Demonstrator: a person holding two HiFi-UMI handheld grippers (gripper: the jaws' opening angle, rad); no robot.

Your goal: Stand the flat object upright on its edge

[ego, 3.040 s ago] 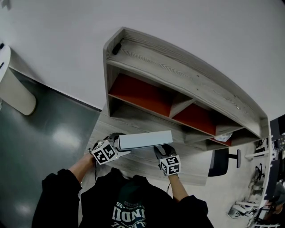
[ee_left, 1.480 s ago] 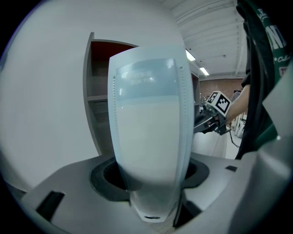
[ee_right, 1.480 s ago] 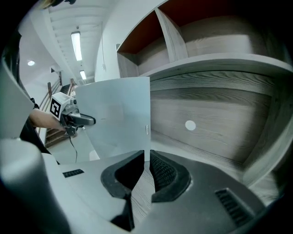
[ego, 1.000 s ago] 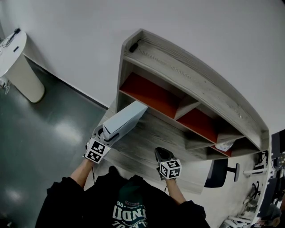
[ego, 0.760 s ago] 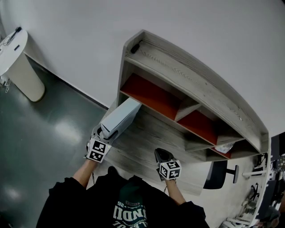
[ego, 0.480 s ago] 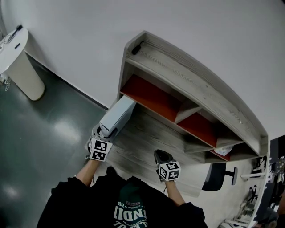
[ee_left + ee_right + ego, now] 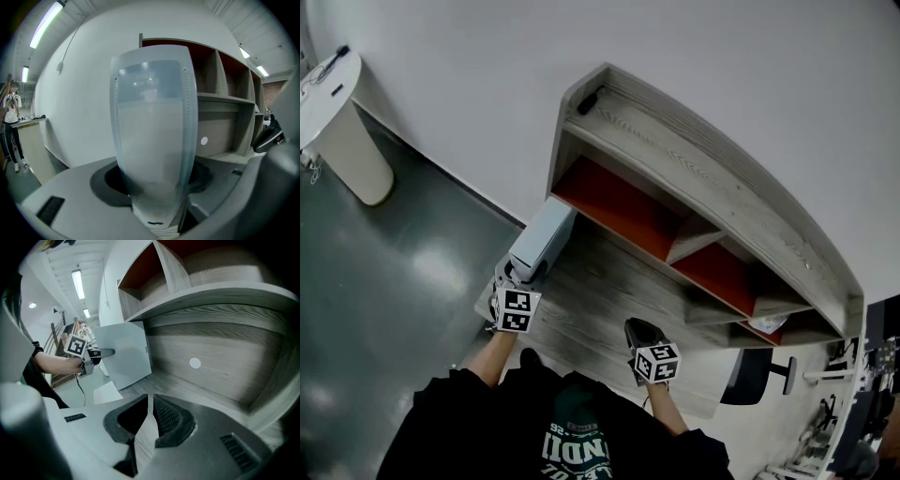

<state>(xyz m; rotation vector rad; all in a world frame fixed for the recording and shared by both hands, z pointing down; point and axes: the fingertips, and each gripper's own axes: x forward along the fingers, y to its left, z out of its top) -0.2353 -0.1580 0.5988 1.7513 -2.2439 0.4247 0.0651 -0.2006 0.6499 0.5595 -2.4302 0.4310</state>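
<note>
A person stands over a grey wood-grain desk [image 7: 600,305] that carries a grey wood-grain shelf unit with red back panels [image 7: 703,183], and holds a two-jaw tong in each hand.

The left gripper [image 7: 523,277] clasps a pale grey-white flat rectangular panel [image 7: 542,242] by its near end. In the left gripper view the panel fills the space between the two jaws and rises straight up from them, with a jaw against each broad face. The jaws stand fairly wide, set by the panel's thickness, and they have just eased open a touch, with the panel between them.

The panel is at the far left end of the desk, just beside the shelf unit's left side wall. It stands upright on one long edge, its broad faces vertical. In the right gripper view its lower edge reaches down to the desk surface, but whether it rests there or hangs just above cannot be made out.

The right gripper [image 7: 151,426] hovers over the near middle of the desk, well apart from the panel. Its jaws are drawn almost together, leaving only a thin slit through which the desk's wood grain shows. It holds nothing and points towards the shelf unit.

A small dark object [image 7: 592,97] lies on the shelf unit's top left corner.
</note>
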